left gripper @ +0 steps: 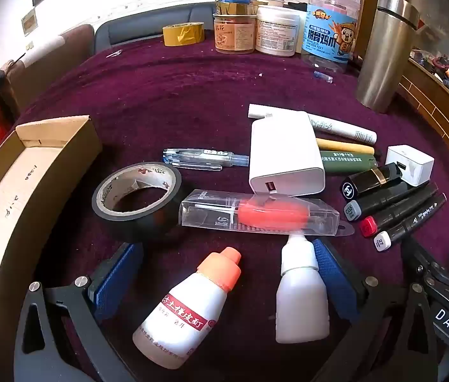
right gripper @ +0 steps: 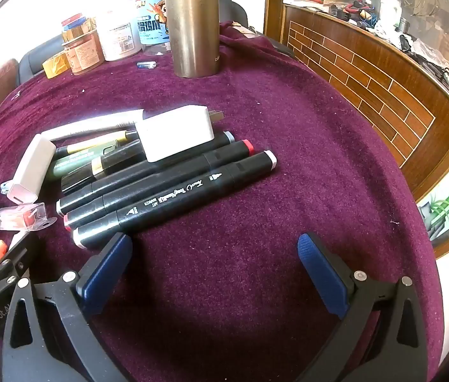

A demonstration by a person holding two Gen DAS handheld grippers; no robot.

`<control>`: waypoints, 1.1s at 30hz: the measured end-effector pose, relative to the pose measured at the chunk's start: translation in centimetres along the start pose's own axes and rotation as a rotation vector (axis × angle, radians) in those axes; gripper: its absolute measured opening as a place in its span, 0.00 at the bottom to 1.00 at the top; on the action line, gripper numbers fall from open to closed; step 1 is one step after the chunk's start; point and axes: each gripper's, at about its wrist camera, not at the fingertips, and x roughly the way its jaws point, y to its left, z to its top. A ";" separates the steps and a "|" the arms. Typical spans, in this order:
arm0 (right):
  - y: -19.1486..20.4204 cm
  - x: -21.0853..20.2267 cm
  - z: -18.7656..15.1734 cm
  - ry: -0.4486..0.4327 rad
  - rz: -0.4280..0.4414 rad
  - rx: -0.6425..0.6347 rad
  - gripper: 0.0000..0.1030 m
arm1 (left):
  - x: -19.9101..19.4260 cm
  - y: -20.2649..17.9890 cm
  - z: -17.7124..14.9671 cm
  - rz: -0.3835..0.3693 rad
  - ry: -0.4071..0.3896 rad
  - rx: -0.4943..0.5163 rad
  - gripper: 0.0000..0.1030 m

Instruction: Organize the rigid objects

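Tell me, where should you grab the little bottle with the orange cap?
Grab the orange-capped bottle around its white body, below the cap. It lies tilted on the cloth inside the open left hand-held gripper, so probably come from above and turn the fingers across its width; the cap narrows and could slip.

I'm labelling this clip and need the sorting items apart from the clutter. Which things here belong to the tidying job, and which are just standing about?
Likely for the job:
cardboard box
black tape roll
two small bottles
three black markers
power bank
left gripper and right gripper, both open and empty

Likely just standing about:
steel flask
jars
yellow tape roll
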 end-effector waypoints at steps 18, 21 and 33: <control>0.0 0.0 0.0 -0.002 0.002 0.001 1.00 | 0.0 0.0 0.0 -0.005 0.004 -0.003 0.99; 0.0 0.0 0.0 -0.003 0.002 0.001 1.00 | 0.0 0.0 0.0 -0.005 0.005 -0.003 0.99; -0.1 0.0 0.0 -0.003 0.005 0.003 1.00 | 0.0 0.0 0.0 -0.005 0.004 -0.003 0.99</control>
